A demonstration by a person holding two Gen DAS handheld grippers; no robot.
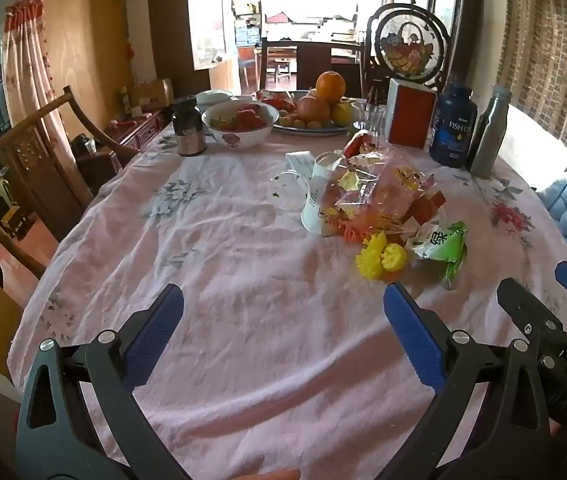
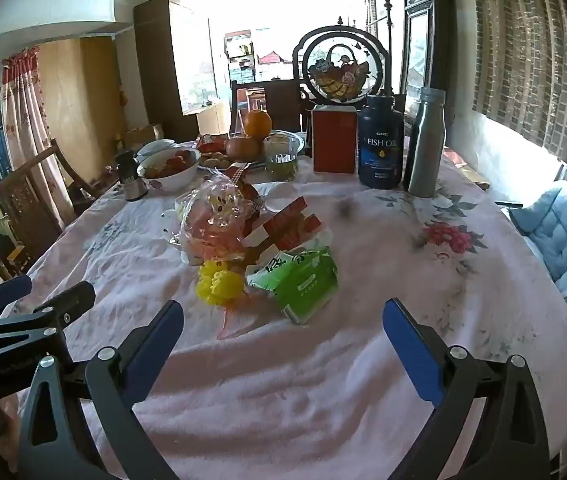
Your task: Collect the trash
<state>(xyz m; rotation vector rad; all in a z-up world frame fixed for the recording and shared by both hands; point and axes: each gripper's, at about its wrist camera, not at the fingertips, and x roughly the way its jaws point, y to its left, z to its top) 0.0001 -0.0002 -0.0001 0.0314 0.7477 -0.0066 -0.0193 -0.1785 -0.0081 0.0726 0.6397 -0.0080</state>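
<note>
A heap of trash lies mid-table on the pink floral cloth (image 1: 211, 272): a crinkled clear plastic bag (image 1: 379, 192) (image 2: 213, 220), a green wrapper (image 1: 445, 246) (image 2: 299, 282), yellow paper cups (image 1: 381, 258) (image 2: 217, 282), red cardboard pieces (image 2: 289, 226) and a tipped white paper cup (image 1: 317, 196). My left gripper (image 1: 283, 312) hangs open over bare cloth, near and to the left of the heap. My right gripper (image 2: 283, 320) is open too, just short of the green wrapper. Each gripper shows at the edge of the other's view, the right gripper (image 1: 543, 292) and the left gripper (image 2: 51, 292).
At the far end stand a bowl of red fruit (image 1: 240, 122), a fruit plate with an orange (image 1: 329, 86), a dark jar (image 1: 190, 126), a glass (image 2: 281, 158), a red box (image 2: 333, 140), a fish oil bottle (image 2: 379, 144) and a grey bottle (image 2: 427, 142). A wooden chair (image 1: 23, 152) stands left, a blue cushion (image 2: 559, 228) right.
</note>
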